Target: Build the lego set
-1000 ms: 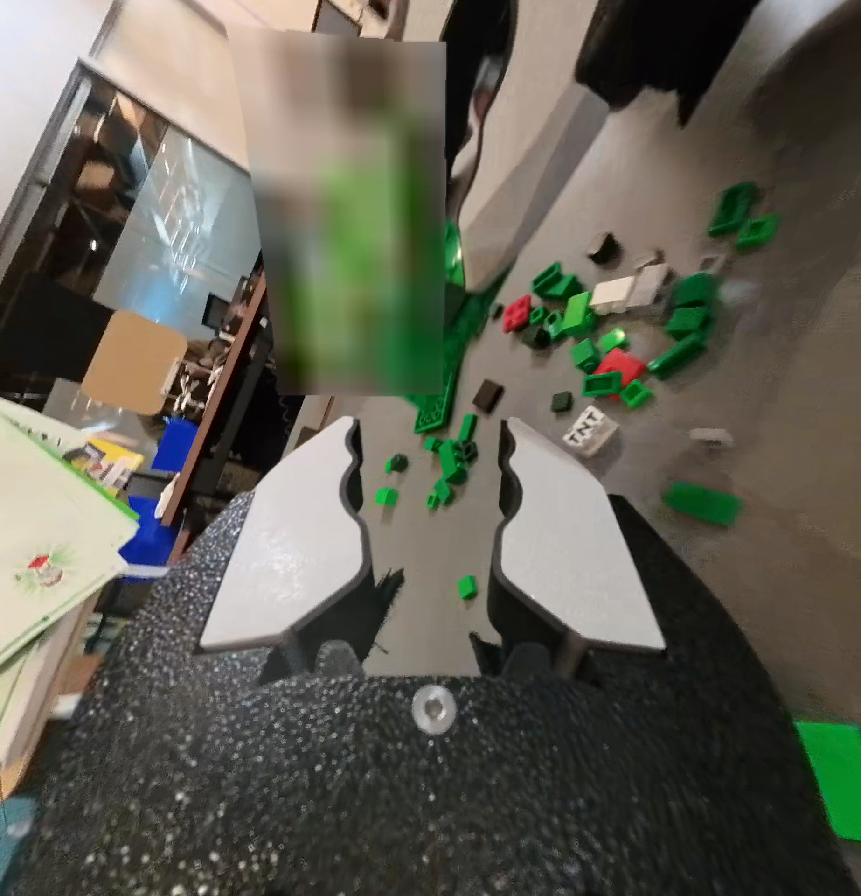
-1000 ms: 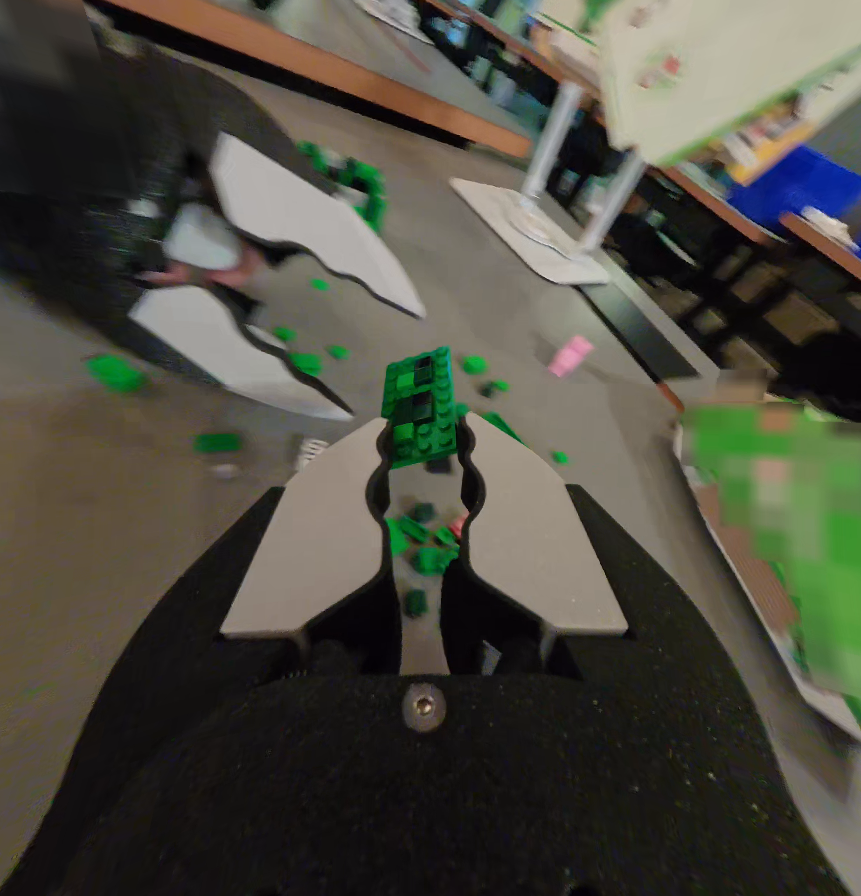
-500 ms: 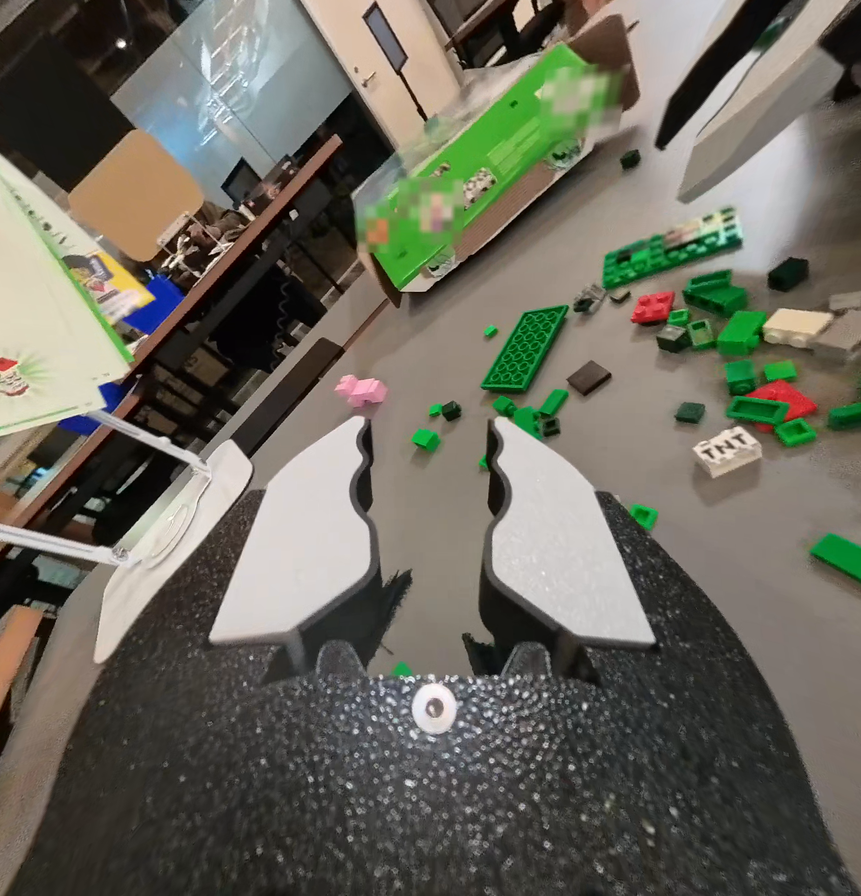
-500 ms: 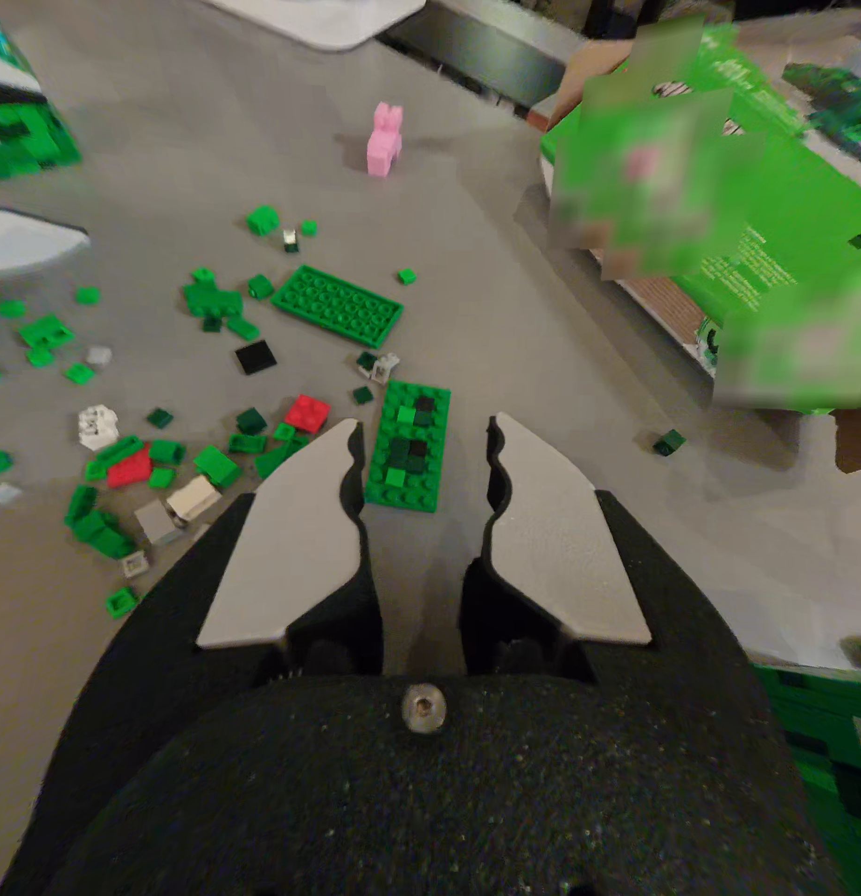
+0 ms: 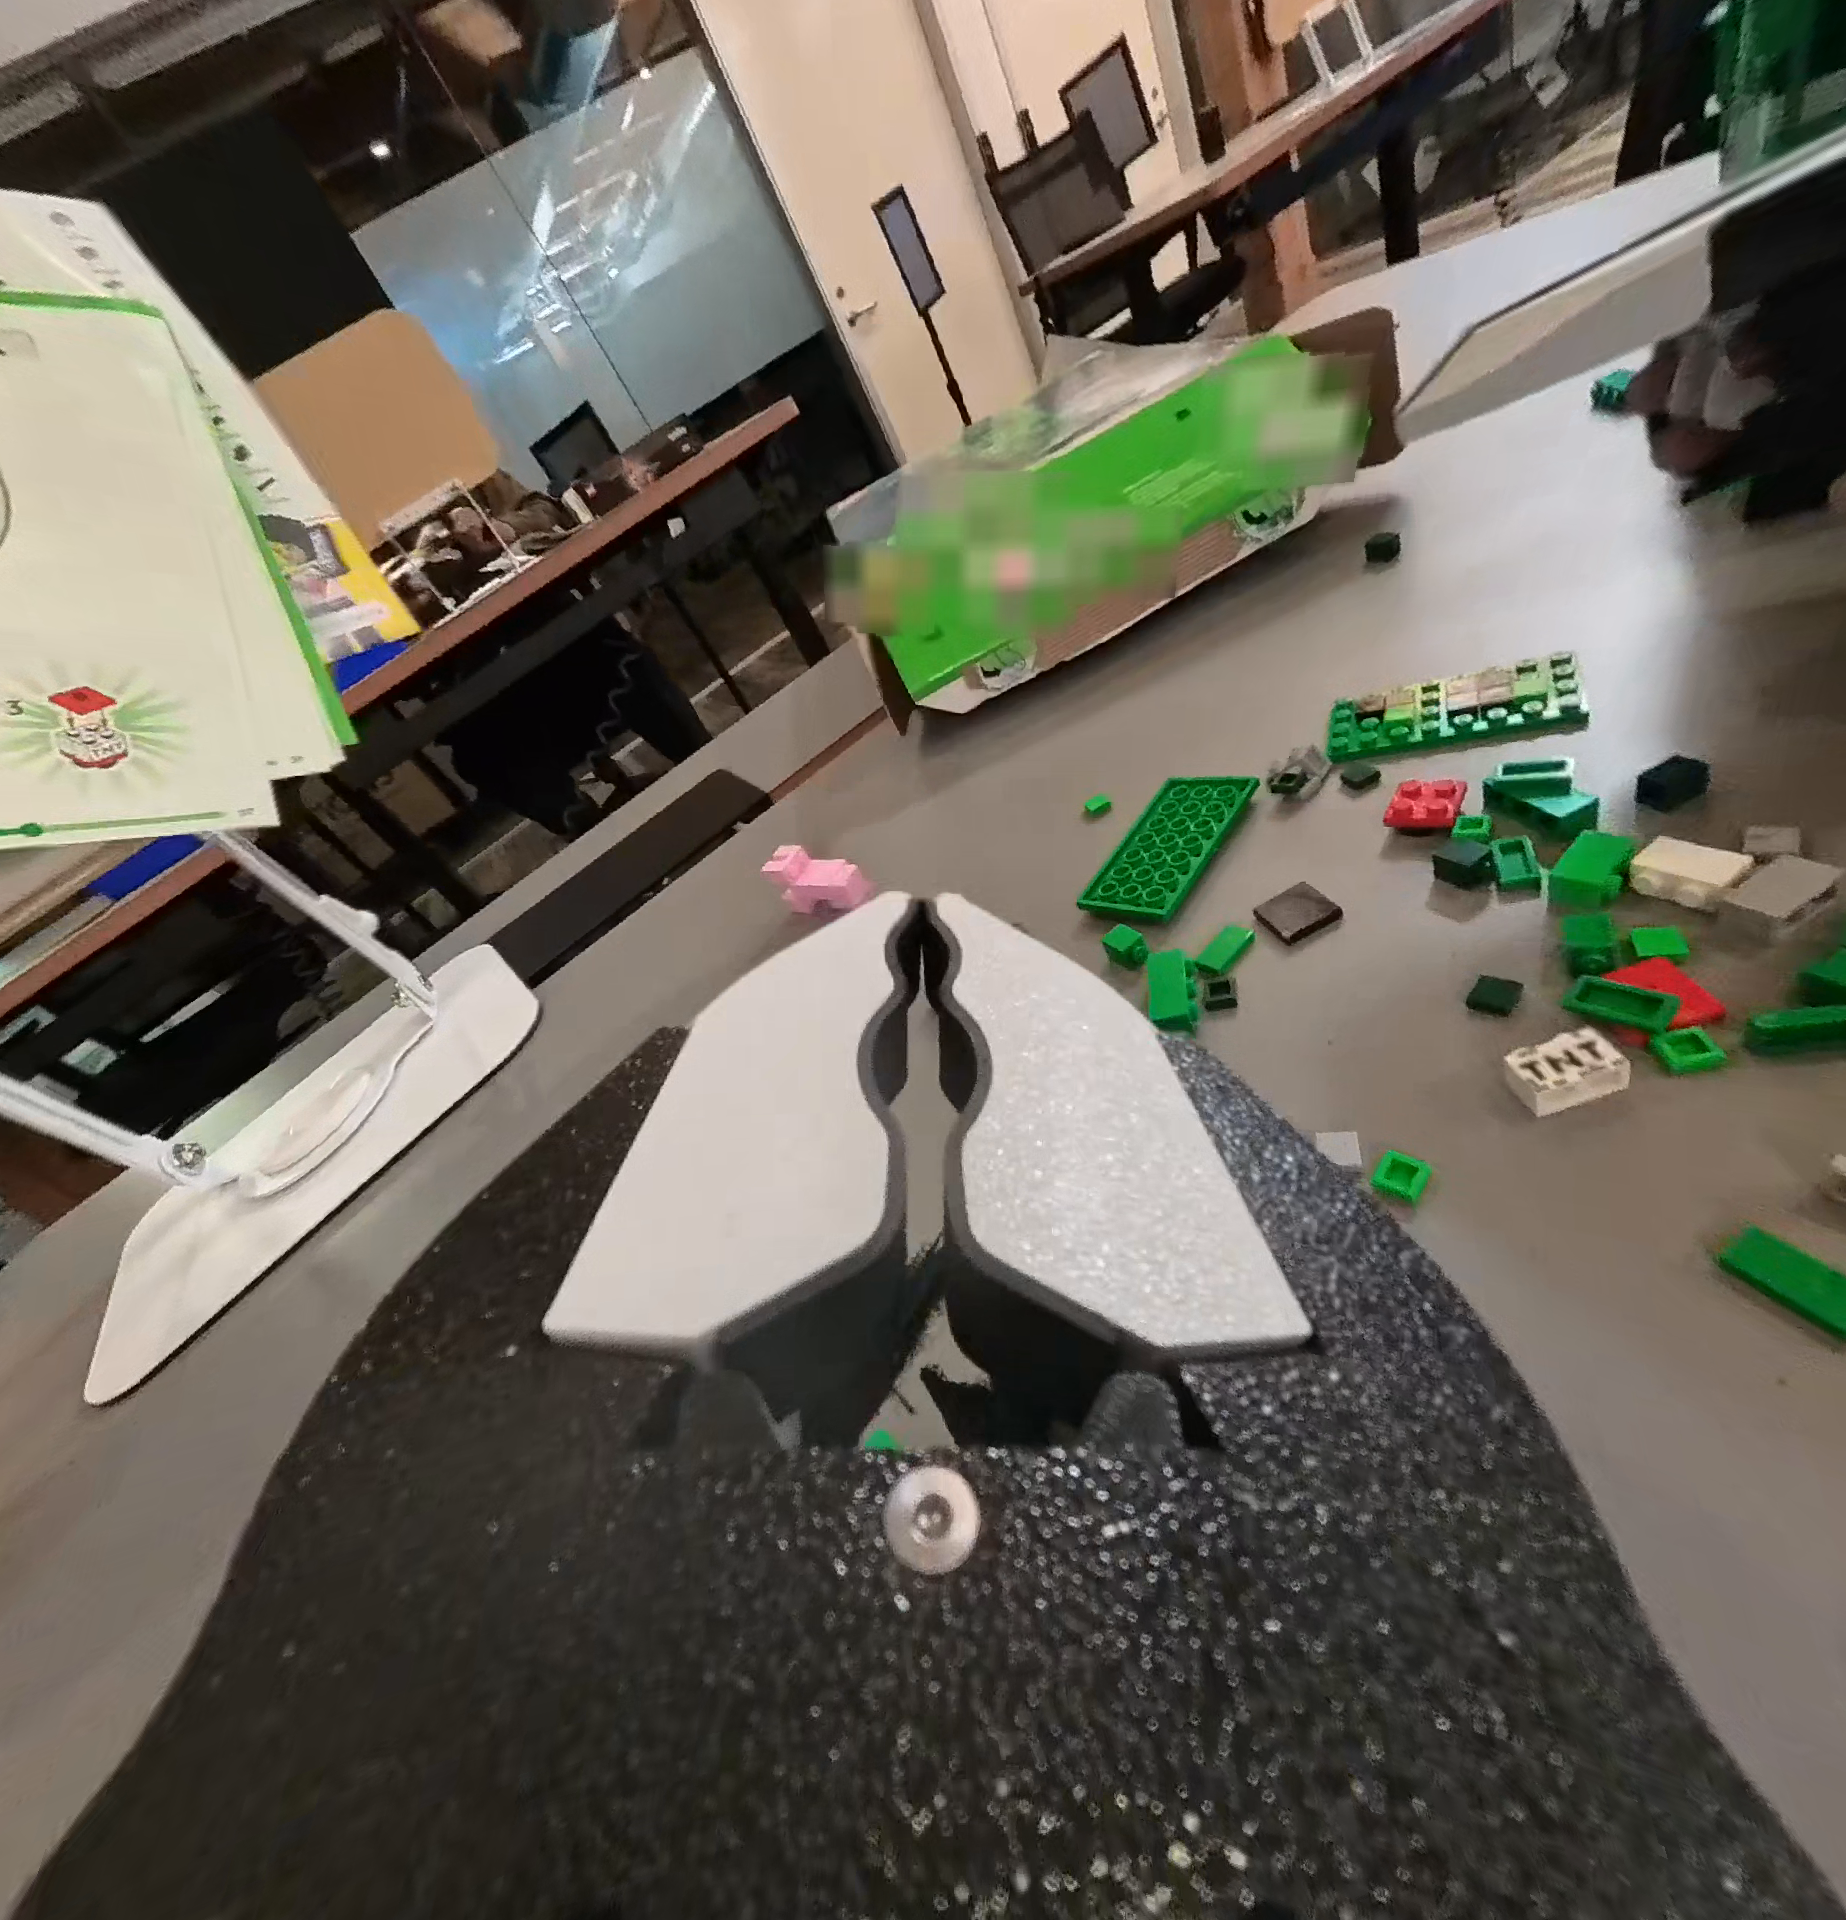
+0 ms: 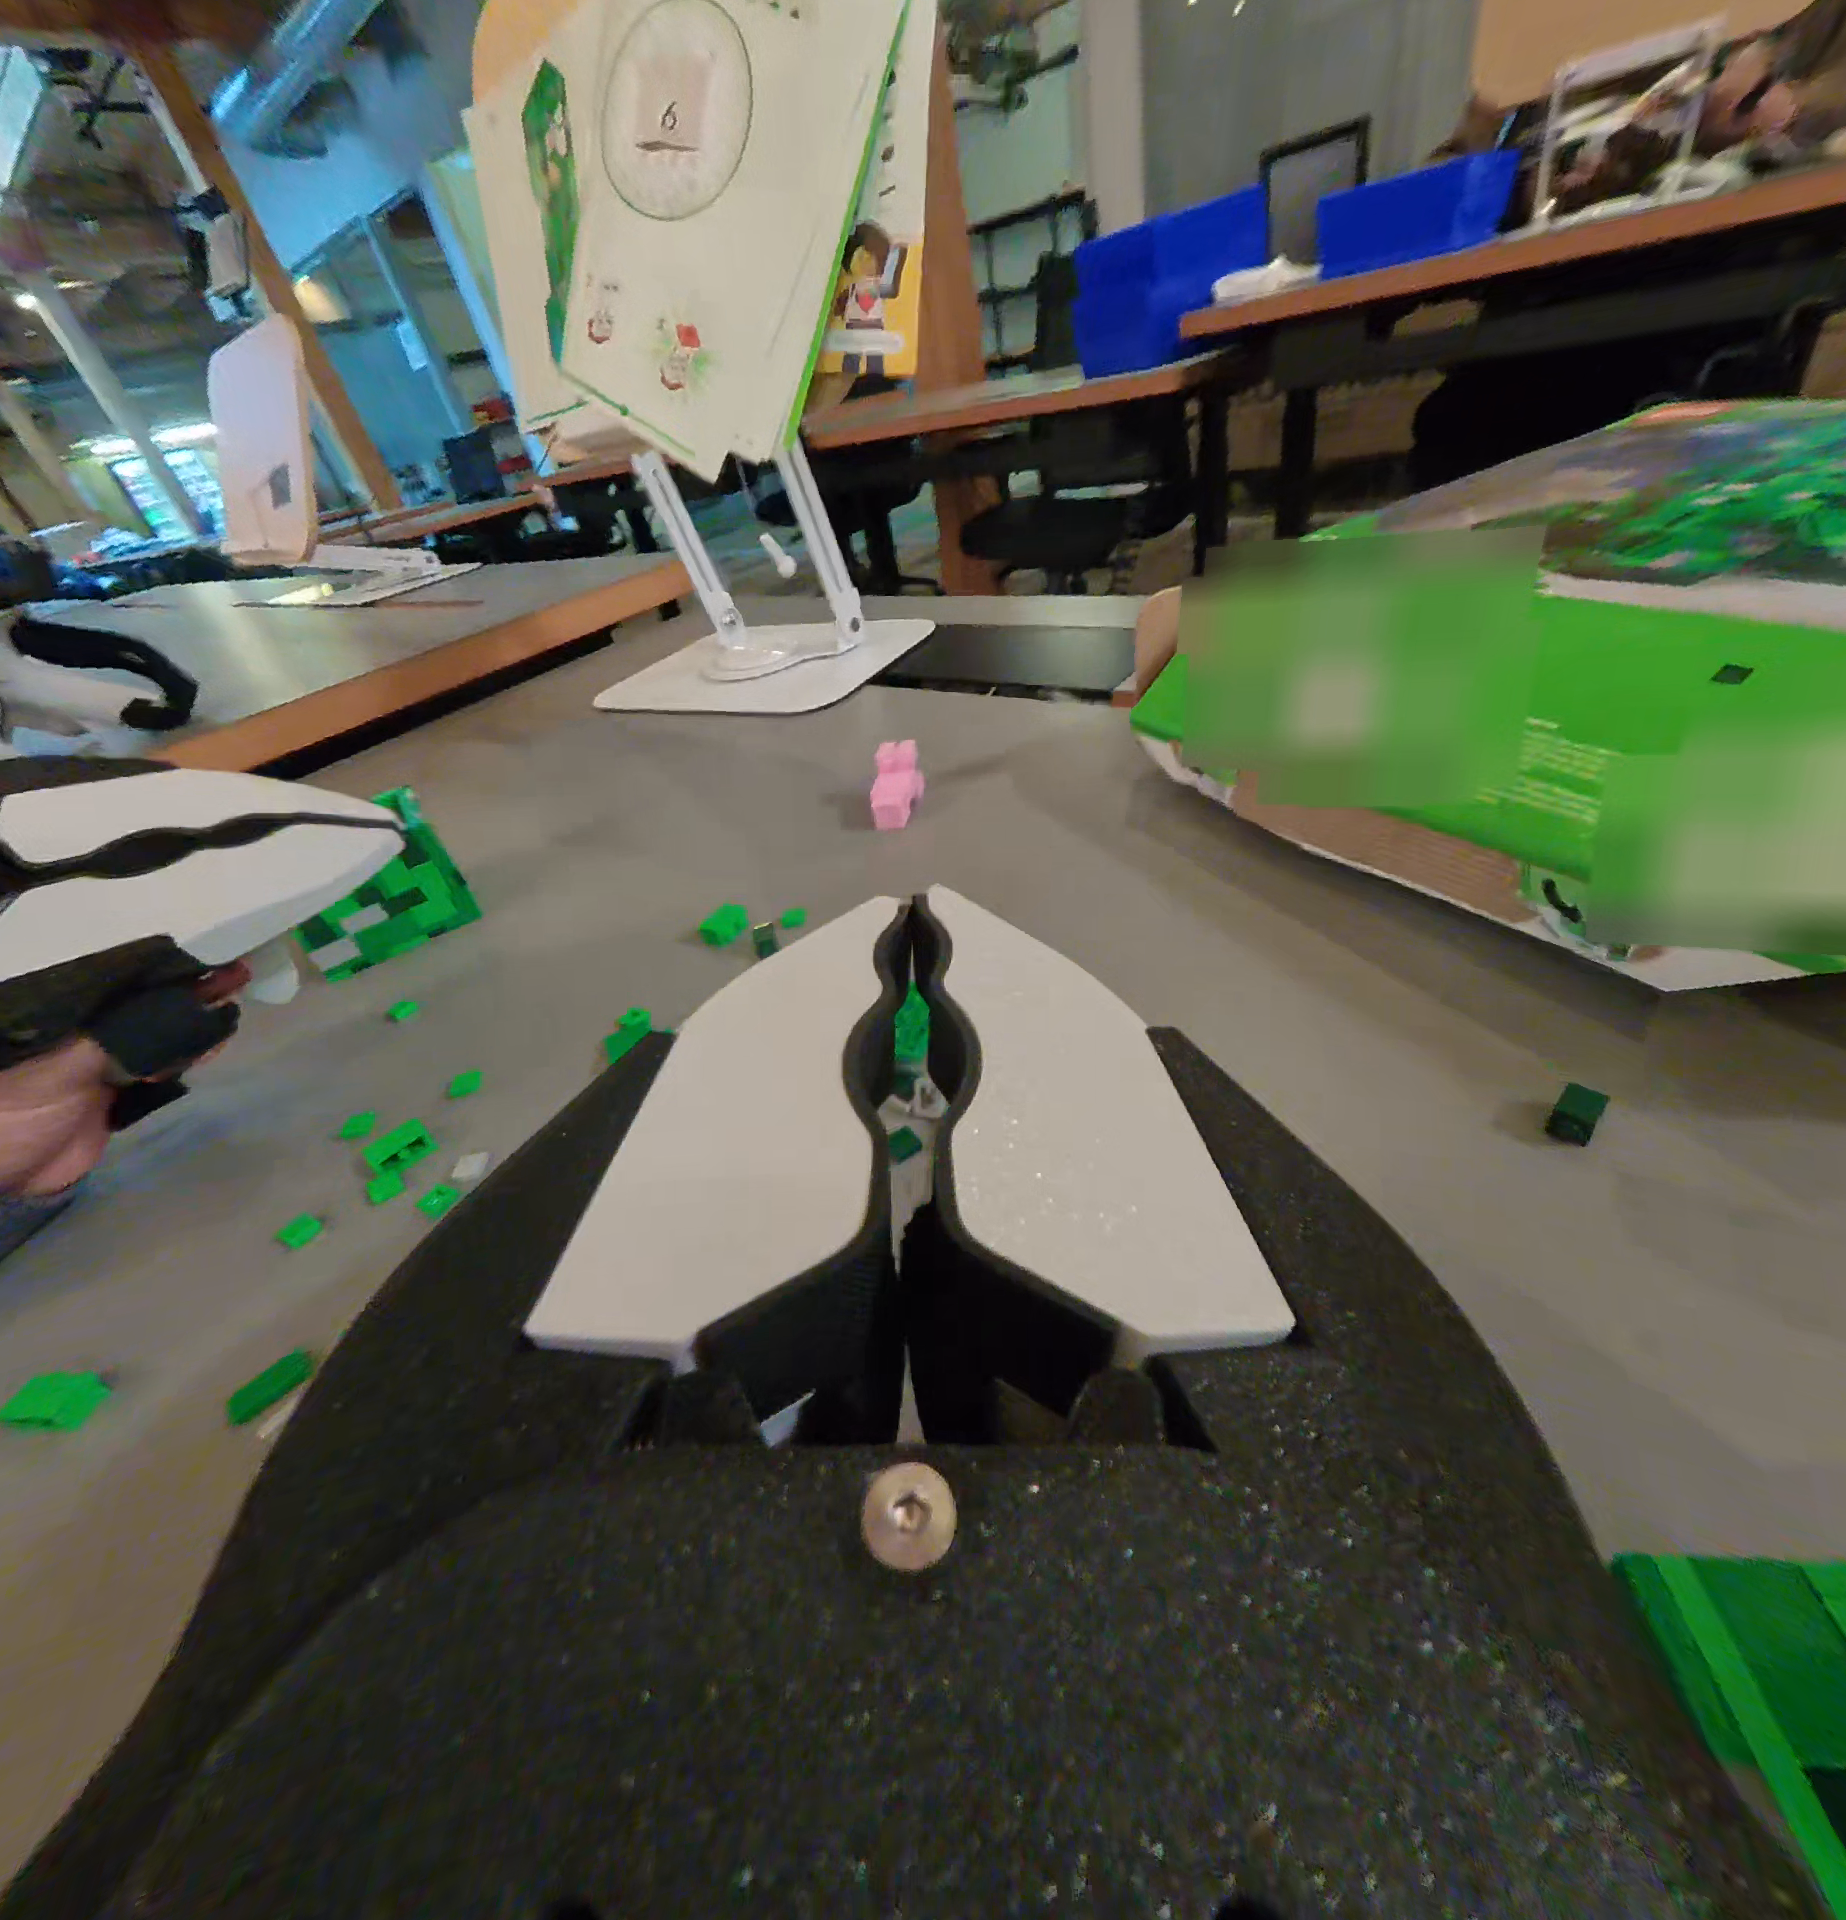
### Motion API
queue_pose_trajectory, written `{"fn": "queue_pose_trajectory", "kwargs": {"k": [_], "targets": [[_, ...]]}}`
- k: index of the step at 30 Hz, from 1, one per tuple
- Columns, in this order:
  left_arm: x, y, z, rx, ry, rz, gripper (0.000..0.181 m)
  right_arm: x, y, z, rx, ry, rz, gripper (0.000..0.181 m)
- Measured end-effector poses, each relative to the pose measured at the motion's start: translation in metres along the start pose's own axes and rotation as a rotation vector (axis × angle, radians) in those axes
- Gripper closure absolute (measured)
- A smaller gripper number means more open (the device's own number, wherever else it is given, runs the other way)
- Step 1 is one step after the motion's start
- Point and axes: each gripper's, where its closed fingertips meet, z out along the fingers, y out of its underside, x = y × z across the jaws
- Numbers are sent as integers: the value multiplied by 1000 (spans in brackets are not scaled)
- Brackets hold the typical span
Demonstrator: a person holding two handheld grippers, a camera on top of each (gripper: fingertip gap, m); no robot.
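Lego base, a green studded plate (image 5: 1459, 704), now lies released on the grey table (image 5: 1314, 1195), both grippers (image 5: 924, 914) (image 6: 914, 909) having closed together empty, so a fresh brick comes next.

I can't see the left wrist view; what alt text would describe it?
A closed grey two-finger gripper points across a grey table strewn with green, red and black bricks. A pink pig figure stands just past its tips; a green set box lies farther back.

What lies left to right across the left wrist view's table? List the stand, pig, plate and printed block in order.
White metal stand base → small pink brick pig → flat green studded plate lying underside up → white printed block.
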Motion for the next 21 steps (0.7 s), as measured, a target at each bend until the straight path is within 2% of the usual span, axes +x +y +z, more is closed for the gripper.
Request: {"fn": "queue_pose_trajectory", "kwargs": {"k": [2,3,5,6,8,10,11,13,16,19,21], "targets": [[9,0,6,-35,49,63,181,0,5,1,-47,-36,19,180],[14,-1,12,-62,85,89,181,2,7,2,-62,-33,29,169],[27,-6,29,-107,174,125,157,9,8,3,-77,-10,39,152],[34,-7,39,-143,227,159,155,12,9,3,-83,3,33,145],[51,1,59,-266,377,224,153,15,11,2,-113,6,-12,144],[81,6,64,-369,639,229,155,16,16,1,-156,-8,-65,148],[95,4,62,-383,754,229,156,16,17,0,-173,-20,-80,150],[108,0,65,-389,849,263,157,15,17,-1,-175,-47,-89,152],[117,7,74,-464,889,302,161,16,16,-1,-182,-63,-93,153],[105,25,93,-615,782,295,150,17,16,0,-186,-59,-116,153],[98,30,99,-642,753,279,141,18,18,0,-192,-49,-139,153]]}}
